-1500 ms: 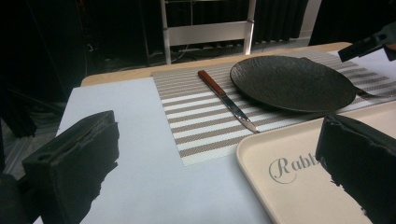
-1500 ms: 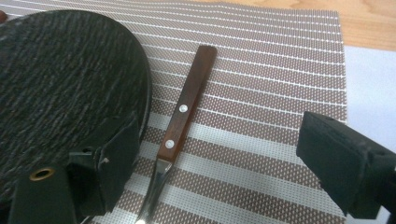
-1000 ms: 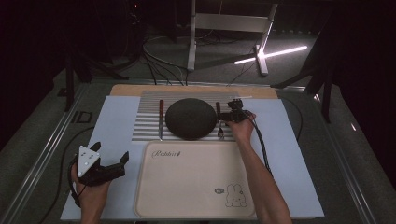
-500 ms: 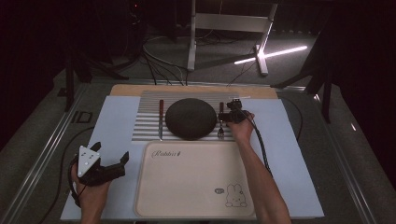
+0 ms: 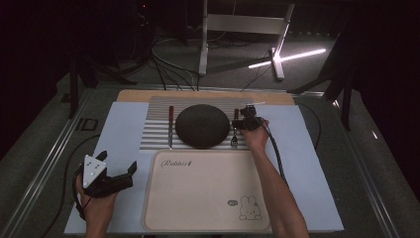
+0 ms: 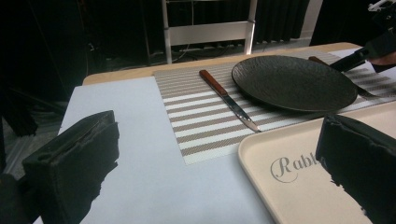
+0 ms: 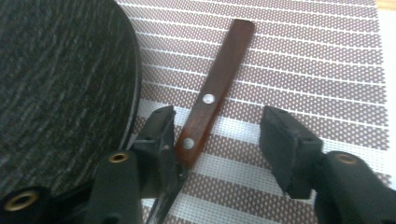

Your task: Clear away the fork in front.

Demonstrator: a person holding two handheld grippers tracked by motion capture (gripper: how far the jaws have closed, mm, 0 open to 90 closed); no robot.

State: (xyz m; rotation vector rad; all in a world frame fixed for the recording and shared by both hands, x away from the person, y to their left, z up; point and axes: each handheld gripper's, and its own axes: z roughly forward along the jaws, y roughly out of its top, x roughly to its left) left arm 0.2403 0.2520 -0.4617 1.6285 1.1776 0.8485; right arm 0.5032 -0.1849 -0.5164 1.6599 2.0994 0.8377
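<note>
A black plate [image 5: 203, 125] lies on a striped placemat [image 5: 153, 134], with a wooden-handled knife [image 5: 171, 126] to its left and a wooden-handled fork [image 5: 235, 138] to its right. My right gripper [image 5: 243, 120] is down at the fork. In the right gripper view it [image 7: 217, 140] is open, the fork's brown handle [image 7: 219, 88] lies between the jaws, and the left jaw touches it beside the plate's rim [image 7: 133, 70]. My left gripper [image 5: 113, 179] hovers open and holds nothing at the table's front left, pointing toward the knife [image 6: 229, 99] and plate [image 6: 294, 81].
A cream tray [image 5: 208, 198] with a rabbit print lies in front of the placemat on a pale blue mat [image 5: 124, 129]. Cables trail from both grippers. Metal stand legs and wires sit on the floor behind the table.
The right gripper has shifted slightly toward the plate over the fork handle. The left gripper has stayed where it was.
</note>
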